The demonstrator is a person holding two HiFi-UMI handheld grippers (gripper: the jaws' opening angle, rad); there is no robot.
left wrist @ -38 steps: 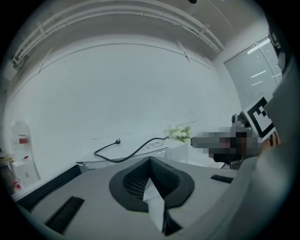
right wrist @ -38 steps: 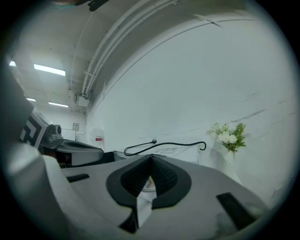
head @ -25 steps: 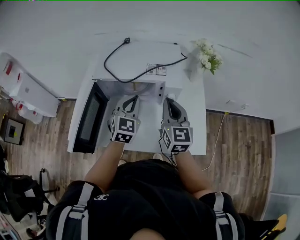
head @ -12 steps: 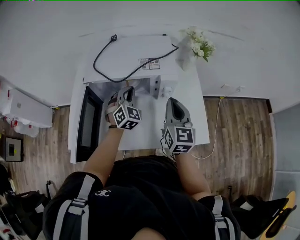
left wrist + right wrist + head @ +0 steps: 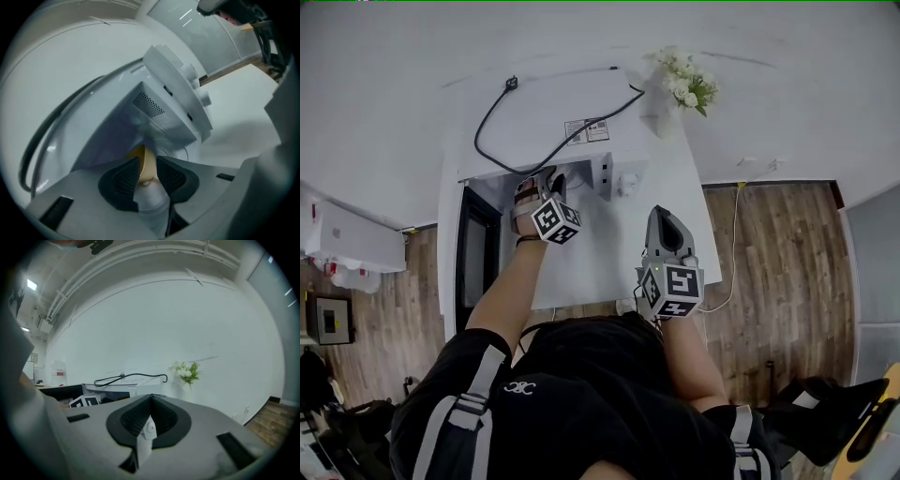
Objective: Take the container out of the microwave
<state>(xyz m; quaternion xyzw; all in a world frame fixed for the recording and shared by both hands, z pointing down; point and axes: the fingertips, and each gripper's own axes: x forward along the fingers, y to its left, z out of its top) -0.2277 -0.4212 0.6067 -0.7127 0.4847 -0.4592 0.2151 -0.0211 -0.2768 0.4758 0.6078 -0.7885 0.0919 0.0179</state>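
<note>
The white microwave (image 5: 553, 108) stands on a white table (image 5: 600, 258) with its dark door (image 5: 476, 258) swung open to the left. My left gripper (image 5: 546, 180) is at the mouth of the oven cavity, rolled to one side. In the left gripper view its jaws (image 5: 147, 158) are opening. A tan container (image 5: 147, 168) inside the cavity shows in the gap between the pads, and I see no pad pressing on it. My right gripper (image 5: 664, 216) hovers over the table's right part, shut and empty, its pads meeting at the tip (image 5: 151, 397).
A black power cable (image 5: 502, 122) lies looped on the microwave's top. A vase of white flowers (image 5: 680, 84) stands at the table's back right corner. The microwave's control panel with knobs (image 5: 187, 93) is just right of the cavity. Wooden floor surrounds the table.
The left gripper has gone forward and down to the cavity mouth and rolled. The right gripper has drawn back to the right, away from the microwave.
</note>
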